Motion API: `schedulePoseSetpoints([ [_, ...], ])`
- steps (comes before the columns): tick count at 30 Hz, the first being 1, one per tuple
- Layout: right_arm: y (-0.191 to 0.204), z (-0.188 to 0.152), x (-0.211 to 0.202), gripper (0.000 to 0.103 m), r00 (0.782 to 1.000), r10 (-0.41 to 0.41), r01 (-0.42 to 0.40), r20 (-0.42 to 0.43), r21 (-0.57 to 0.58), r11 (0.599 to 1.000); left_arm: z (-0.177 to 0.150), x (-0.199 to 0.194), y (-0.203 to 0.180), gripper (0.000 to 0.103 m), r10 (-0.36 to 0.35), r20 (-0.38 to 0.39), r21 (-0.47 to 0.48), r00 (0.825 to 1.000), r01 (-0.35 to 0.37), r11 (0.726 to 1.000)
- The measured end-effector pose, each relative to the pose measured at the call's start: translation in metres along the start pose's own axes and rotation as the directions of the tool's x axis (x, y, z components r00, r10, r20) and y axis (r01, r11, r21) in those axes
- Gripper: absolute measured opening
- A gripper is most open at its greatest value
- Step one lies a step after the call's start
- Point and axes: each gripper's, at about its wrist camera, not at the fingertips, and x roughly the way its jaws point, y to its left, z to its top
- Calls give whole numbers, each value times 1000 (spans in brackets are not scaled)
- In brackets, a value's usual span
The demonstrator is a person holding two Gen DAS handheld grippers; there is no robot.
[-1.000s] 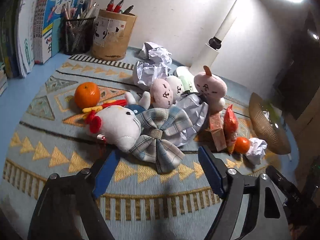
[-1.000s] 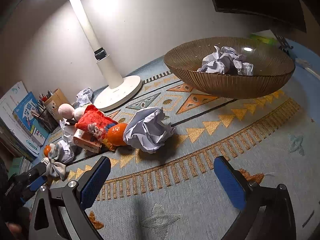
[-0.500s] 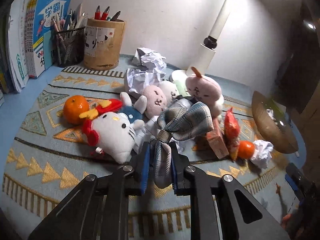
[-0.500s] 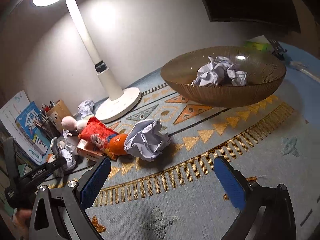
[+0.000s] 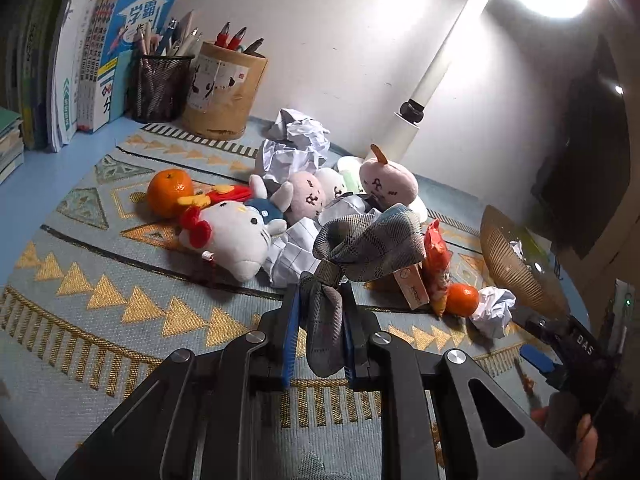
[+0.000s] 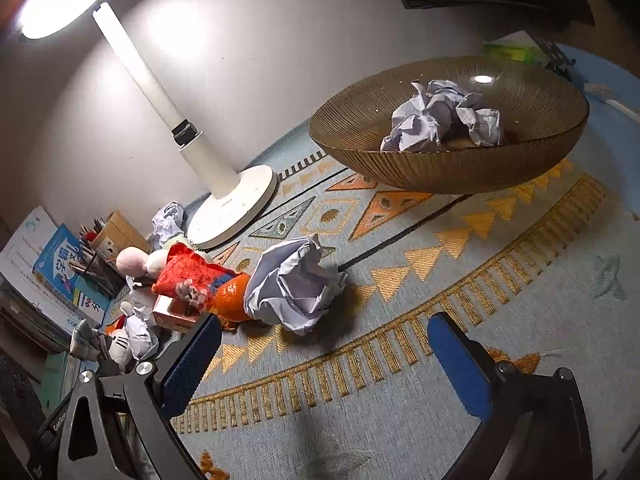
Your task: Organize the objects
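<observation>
We see the left gripper (image 5: 320, 332) clamped on one lobe of the plaid bow (image 5: 360, 248), the rest of the bow rising toward 1 o'clock, lifted over the rug (image 5: 120, 320). The white cat plush (image 5: 236, 236) lies at 10 o'clock. Only the right wrist view shows the right gripper (image 6: 328, 364) spread wide, a crumpled paper ball (image 6: 296, 284) at 12 o'clock, and paper inside the brown bowl (image 6: 448, 168) at 1 o'clock.

Right gripper (image 6: 326, 356) gapes wide near crumpled paper (image 6: 294, 282) on rug (image 6: 520, 320)
</observation>
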Motion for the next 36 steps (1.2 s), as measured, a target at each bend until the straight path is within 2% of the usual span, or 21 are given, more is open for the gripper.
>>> schedulePoseSetpoints([
  [3, 9, 10, 20, 103, 999, 0, 0, -48, -7, 1000, 0, 2, 0, 16, -2, -11, 5, 1000, 2, 1000],
  [4, 11, 12, 29, 98, 996, 22, -23, -82, -7, 1000, 0, 2, 0, 16, -3, -13, 3, 1000, 3, 1000],
  [5, 12, 14, 37, 85, 992, 63, -64, -113, -5, 998, 0, 2, 0, 16, -1, -13, 2, 1000, 1, 1000],
  [6, 13, 15, 41, 78, 987, 101, -103, -124, -6, 995, 0, 2, 0, 16, 0, -13, 3, 1000, 0, 1000],
  [7, 15, 16, 43, 59, 988, 96, -99, -125, -20, 995, 0, 2, 0, 16, 2, -15, 3, 1000, -2, 1000],
  [8, 15, 17, 43, 50, 985, 109, -113, -133, -26, 993, 0, 2, 0, 16, 2, -15, 4, 1000, -2, 1000],
  [11, 6, 15, 29, 50, 978, 163, -164, -131, 7, 986, 0, 2, 0, 16, -4, -15, 3, 1000, 4, 1000],
  [14, -2, 7, -1, 50, 972, 212, -215, -100, -24, 976, -1, 2, -1, 16, -6, -21, 6, 1000, 6, 1000],
  [17, -3, -7, -23, 52, 983, 172, -178, -57, -125, 976, -1, 3, 0, 16, -4, -25, 3, 1000, 4, 1000],
  [21, 4, -21, -26, 52, 993, 120, -122, -22, -206, 971, -2, 3, 1, 16, -6, -27, 0, 1000, 6, 1000],
  [23, 14, -23, -23, 52, 995, 98, -104, -34, -246, 964, -2, 3, 1, 16, -11, -32, -1, 999, 11, 1000],
  [28, 3, -20, -18, 52, 993, 109, -118, -54, -197, 973, -3, 6, 2, 16, -6, -47, -2, 999, 6, 1000],
  [36, 5, -19, -18, 52, 993, 103, -113, -62, -203, 973, -3, 5, 3, 16, 4, -48, 0, 999, -4, 1000],
])
